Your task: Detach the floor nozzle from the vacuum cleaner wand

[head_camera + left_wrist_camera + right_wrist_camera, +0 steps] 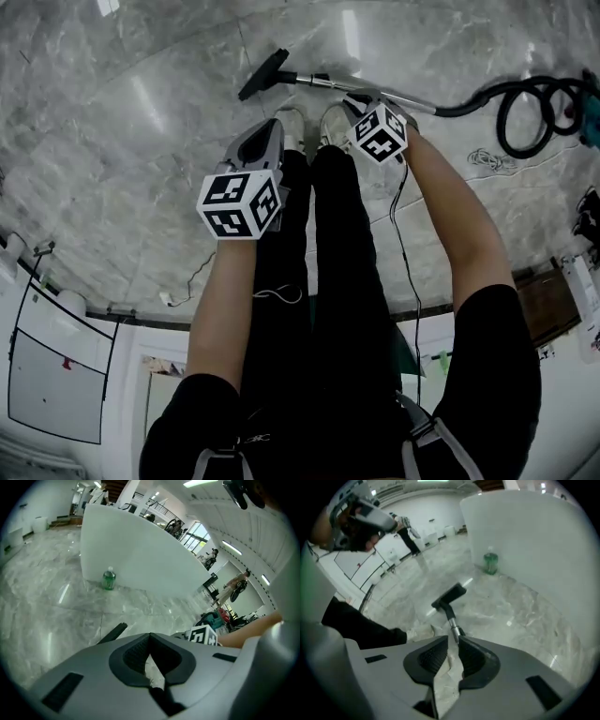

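The black floor nozzle [262,75] lies on the marble floor, joined to the silver wand [323,82], which runs right into a black hose [525,103]. My right gripper [360,97] hangs just above the wand, behind the nozzle joint. In the right gripper view its jaws [453,640] stand a narrow gap apart, nothing pressed between the pads, with the wand [452,620] and nozzle [450,596] straight ahead. My left gripper [271,126] is lower left of the nozzle, over the shoes. Its jaws [150,638] are shut and empty, with the nozzle [112,633] beyond them.
A green bottle [108,579] stands at the foot of a curved white wall [140,550]. The person's white shoes [292,127] and black-clad legs stand between the grippers. A teal vacuum body [591,103] and a loose cable [487,159] lie to the right.
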A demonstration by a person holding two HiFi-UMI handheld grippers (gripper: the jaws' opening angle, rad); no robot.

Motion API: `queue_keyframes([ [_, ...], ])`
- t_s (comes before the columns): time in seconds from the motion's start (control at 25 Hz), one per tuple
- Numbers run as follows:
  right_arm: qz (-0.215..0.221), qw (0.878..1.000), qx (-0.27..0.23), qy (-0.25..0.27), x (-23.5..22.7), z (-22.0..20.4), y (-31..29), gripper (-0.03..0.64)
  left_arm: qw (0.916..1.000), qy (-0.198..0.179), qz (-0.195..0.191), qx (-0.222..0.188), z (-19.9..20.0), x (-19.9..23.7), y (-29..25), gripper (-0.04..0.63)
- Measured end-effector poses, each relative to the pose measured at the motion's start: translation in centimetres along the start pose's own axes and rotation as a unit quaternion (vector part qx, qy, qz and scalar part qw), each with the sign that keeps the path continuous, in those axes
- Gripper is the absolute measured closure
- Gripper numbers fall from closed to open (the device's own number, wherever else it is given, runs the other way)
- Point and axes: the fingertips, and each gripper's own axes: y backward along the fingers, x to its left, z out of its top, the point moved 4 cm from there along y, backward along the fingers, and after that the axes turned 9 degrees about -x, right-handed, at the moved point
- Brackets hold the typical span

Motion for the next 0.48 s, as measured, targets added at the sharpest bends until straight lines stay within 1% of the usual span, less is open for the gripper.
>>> queue_keyframes([
  [0.04,0.005,0.999,0.026,0.018,0.2,-1.8,-2.9,0.538,0.9999,0.007,0.006,0.008,-1.7,1.1,-0.5,0.591],
  [0.08,0.002,0.998,0.048,0.039,0.0,-3.2,-5.5,0.506,0.9998,0.009,0.009,0.015,-3.1,2.2,-1.3,0.591],
  [0.16,-0.022,0.995,0.077,0.064,-1.3,-5.2,-9.7,0.466,0.9996,0.002,0.008,0.025,-5.2,4.2,-3.0,0.591],
  [0.24,-0.037,0.992,0.098,0.069,-2.0,-6.3,-12.9,0.432,0.9994,0.000,0.014,0.031,-6.7,6.0,-4.1,0.591],
  [0.36,-0.039,0.988,0.121,0.091,-1.8,-7.4,-16.7,0.426,0.9989,0.022,0.040,0.016,-7.2,8.7,-4.1,0.591],
  [0.48,-0.049,0.982,0.139,0.117,-2.2,-8.4,-19.4,0.426,0.9972,0.054,0.051,-0.002,-6.8,10.9,-4.1,0.591],
])
